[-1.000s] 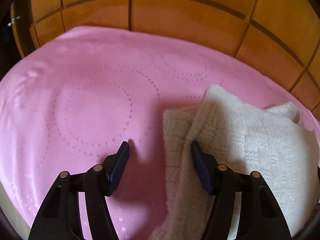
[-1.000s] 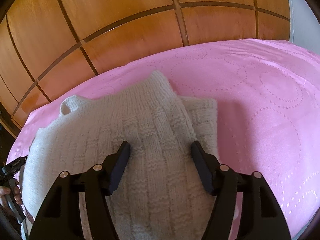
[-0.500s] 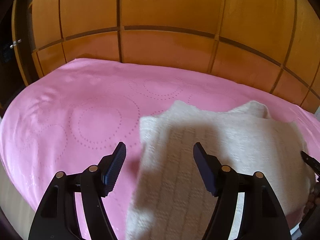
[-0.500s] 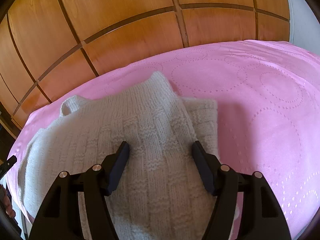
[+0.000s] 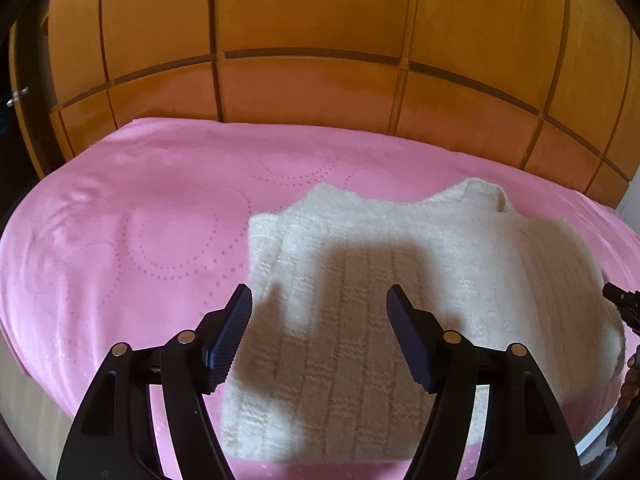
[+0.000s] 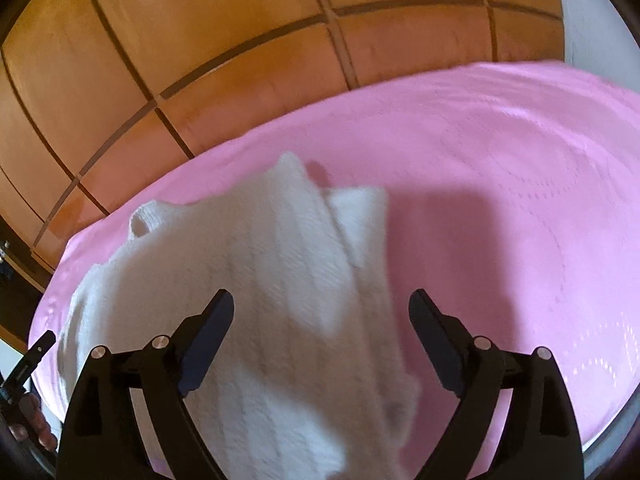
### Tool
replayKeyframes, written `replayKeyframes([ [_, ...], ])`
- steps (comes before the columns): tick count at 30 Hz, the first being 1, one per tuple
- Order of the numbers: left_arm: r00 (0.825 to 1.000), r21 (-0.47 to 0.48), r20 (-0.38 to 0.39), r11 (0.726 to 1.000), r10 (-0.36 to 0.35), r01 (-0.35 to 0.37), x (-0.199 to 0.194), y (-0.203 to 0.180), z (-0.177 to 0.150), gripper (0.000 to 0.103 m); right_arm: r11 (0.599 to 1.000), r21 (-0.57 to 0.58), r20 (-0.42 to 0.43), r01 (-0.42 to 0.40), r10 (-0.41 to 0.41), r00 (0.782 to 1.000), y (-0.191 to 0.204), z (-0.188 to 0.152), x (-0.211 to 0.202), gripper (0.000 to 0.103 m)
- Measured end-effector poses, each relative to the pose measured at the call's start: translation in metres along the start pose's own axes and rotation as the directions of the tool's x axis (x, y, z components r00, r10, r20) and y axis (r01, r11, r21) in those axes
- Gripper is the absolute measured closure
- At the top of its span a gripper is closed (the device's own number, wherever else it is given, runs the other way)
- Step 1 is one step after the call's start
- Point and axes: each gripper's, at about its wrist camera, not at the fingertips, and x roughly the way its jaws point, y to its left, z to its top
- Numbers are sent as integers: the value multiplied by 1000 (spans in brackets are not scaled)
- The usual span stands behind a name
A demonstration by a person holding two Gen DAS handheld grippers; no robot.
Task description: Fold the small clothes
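A folded white sweater was seen lying flat on the pink cloth, toward its near edge, with the wood panels behind. The left gripper was held above the sweater's left part with jaws spread wide, nothing gripped. The right gripper was likewise held over the sweater's right part, jaws wide apart and empty; that view was blurred.

The sweater is cream-white, knitted in a blocky basket-weave pattern. Beneath it, the cloth is pink with rings of dotted circles; behind the cloth, the wooden panelling is orange-brown with dark grooves.
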Motion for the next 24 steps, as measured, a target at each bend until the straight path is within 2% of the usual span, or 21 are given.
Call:
replayKeyframes([
  [4,1000,18,-9,1000,-14,14,2,-9,-4,28,998,49,-36,-40,42,998,-20,-14,-2,14],
  [9,1000,34,-23,999,-19,19,5,-19,-7,28,989,81,-51,-122,127,991,-29,-26,-9,14],
  [12,999,41,-28,999,-23,24,6,-24,-8,28,984,77,-66,-163,168,984,-26,-31,-11,18],
  [15,999,57,-35,998,-22,24,8,-30,-9,28,984,64,-71,-167,171,983,-23,-34,-9,19],
  [16,999,60,-38,998,-23,26,9,-31,-9,28,984,65,-70,-164,169,983,-23,-35,-8,23],
  [17,999,65,-40,998,-23,25,10,-33,-9,28,986,64,-68,-156,161,985,-23,-35,-8,34],
  [20,999,73,-42,997,-24,27,12,-37,-8,28,986,66,-67,-155,160,985,-25,-35,-8,53],
  [24,998,75,-54,997,-23,27,17,-42,-8,28,984,70,-80,-165,170,982,-28,-38,-9,50],
])
